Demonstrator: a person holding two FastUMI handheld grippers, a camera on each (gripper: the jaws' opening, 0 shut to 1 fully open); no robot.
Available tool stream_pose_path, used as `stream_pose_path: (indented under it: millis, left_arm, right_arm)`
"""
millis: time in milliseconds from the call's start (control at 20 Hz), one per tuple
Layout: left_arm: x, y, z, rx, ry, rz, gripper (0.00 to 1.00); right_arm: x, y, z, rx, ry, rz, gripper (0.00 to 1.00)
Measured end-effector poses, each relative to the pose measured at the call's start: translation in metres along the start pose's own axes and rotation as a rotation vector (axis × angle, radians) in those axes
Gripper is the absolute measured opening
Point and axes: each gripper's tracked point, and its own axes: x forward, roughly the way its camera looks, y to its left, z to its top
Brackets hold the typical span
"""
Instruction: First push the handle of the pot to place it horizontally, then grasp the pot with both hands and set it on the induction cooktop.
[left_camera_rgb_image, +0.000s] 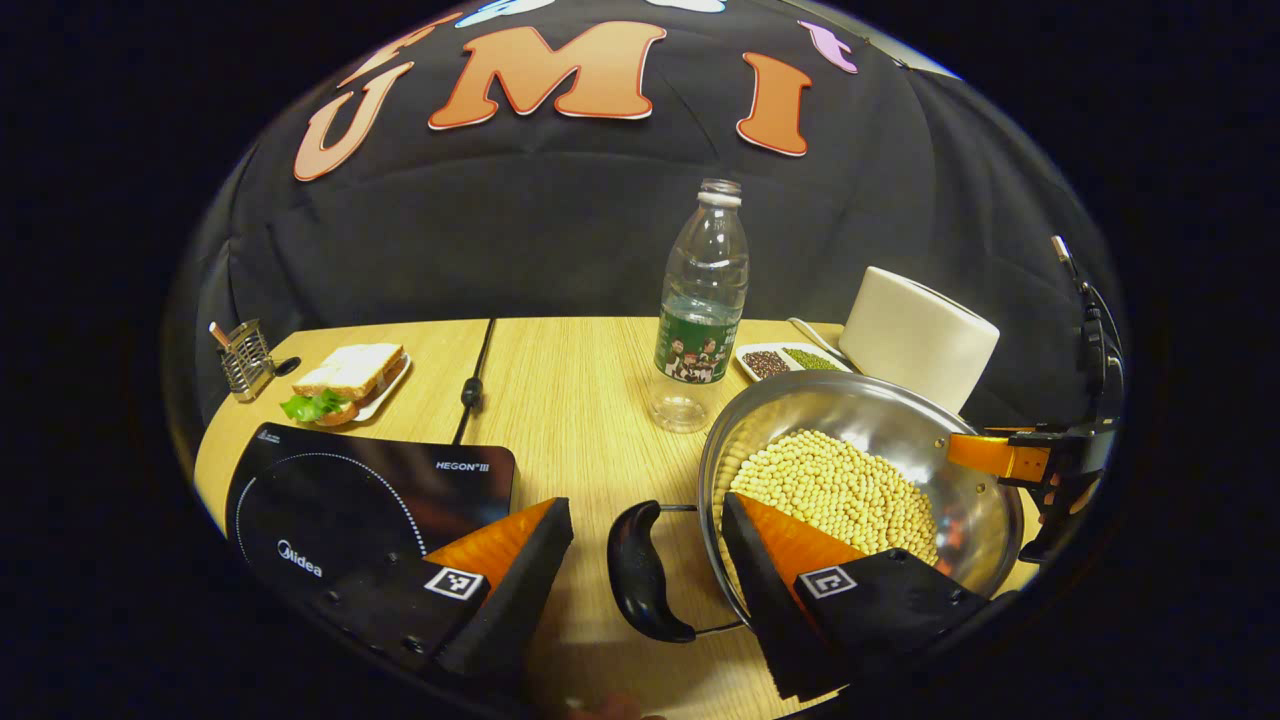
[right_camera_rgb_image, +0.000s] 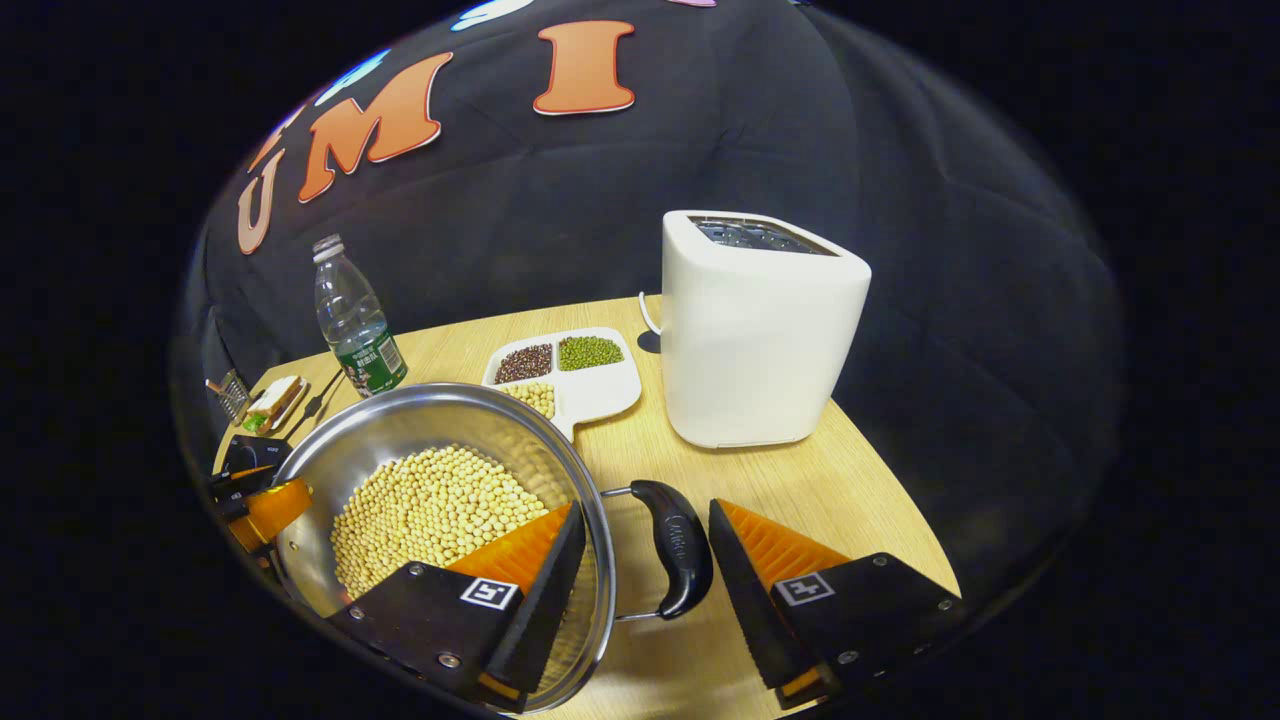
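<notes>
A steel pot full of soybeans stands on the wooden table, right of the black induction cooktop. Its near black handle lies level between the fingers of my left gripper, which is open and straddles it with gaps on both sides. In the right gripper view the pot is at the left, and its other black handle sits between the fingers of my open right gripper, one finger over the rim. The right gripper also shows at the pot's far side.
A water bottle stands just behind the pot. A white toaster and a divided dish of beans sit beyond it. A sandwich on a plate, a wire holder and a cable lie behind the cooktop.
</notes>
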Motion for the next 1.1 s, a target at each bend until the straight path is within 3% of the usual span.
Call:
stream_pose_path:
  millis: [350, 450, 500, 550, 600, 650, 850, 900, 950, 1100]
  left_arm:
    - [0.012, -0.013, -0.006, 0.016, 0.026, -0.053, 0.98]
    - [0.014, -0.012, -0.006, 0.004, 0.033, -0.029, 0.80]
    - [0.016, -0.008, -0.005, -0.005, 0.032, -0.014, 0.80]
    - [0.016, -0.008, -0.005, -0.015, 0.042, -0.001, 0.72]
    - [0.016, -0.006, -0.006, -0.021, 0.060, 0.013, 0.73]
    - [0.013, -0.005, -0.007, -0.023, 0.074, 0.020, 0.68]
    - [-0.006, -0.002, -0.001, -0.046, 0.077, 0.013, 0.68]
    - [-0.013, 0.001, 0.006, -0.050, 0.062, 0.012, 0.66]
    - [-0.022, 0.003, 0.014, -0.055, 0.053, 0.009, 0.63]
    - [-0.049, 0.017, 0.032, -0.054, 0.024, 0.010, 0.63]
  right_arm:
    - [0.007, 0.004, -0.009, 0.034, 0.041, 0.024, 0.74]
    - [0.006, 0.004, -0.011, 0.030, 0.045, 0.028, 0.71]
    - [0.004, 0.004, -0.011, 0.024, 0.041, 0.026, 0.69]
    - [0.002, 0.003, -0.011, 0.023, 0.036, 0.022, 0.63]
    - [0.000, 0.004, -0.010, 0.047, 0.025, 0.014, 0.64]
    - [-0.001, 0.005, -0.011, 0.068, 0.027, 0.011, 0.63]
    - [-0.026, 0.012, -0.003, 0.113, 0.012, 0.010, 0.60]
    - [-0.037, 0.015, 0.002, 0.112, 0.004, 0.011, 0.54]
    - [-0.046, 0.018, 0.008, 0.115, -0.007, 0.013, 0.59]
    - [-0.069, 0.036, 0.022, 0.120, -0.030, 0.022, 0.59]
